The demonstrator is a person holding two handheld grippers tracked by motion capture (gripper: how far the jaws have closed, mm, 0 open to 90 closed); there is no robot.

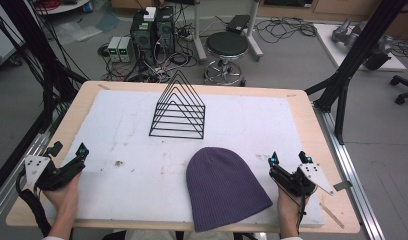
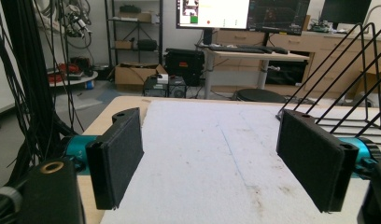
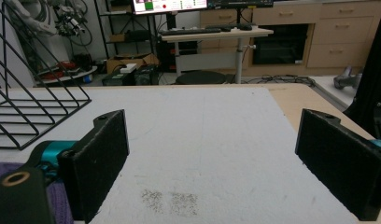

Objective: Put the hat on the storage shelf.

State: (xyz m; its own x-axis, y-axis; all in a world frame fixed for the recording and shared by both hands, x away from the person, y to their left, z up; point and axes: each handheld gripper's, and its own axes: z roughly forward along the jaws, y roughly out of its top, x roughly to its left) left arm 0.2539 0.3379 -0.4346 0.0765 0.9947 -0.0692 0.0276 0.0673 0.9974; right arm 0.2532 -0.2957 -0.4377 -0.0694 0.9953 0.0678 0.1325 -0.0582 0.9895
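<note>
Nothing started yet — purple beanie (image 1: 224, 187) lies flat at the table's near edge, just left of my right gripper (image 1: 290, 159), untouched. Left gripper (image 1: 68, 148) sits well apart. Both jaws gape, empty — wire rack (image 1: 178, 107) bare.

The left black two-jaw gripper (image 1: 68, 151), held in the left hand (image 1: 67, 192), rests low with jaws spread wide. The right black two-jaw gripper (image 1: 289, 159), in the right hand (image 1: 290, 202), also gapes empty.

text: none readable | monitor (image 2: 212, 13) far behind table: writing too small | hat (image 1: 223, 186), rack (image 1: 178, 107): no labels
</note>
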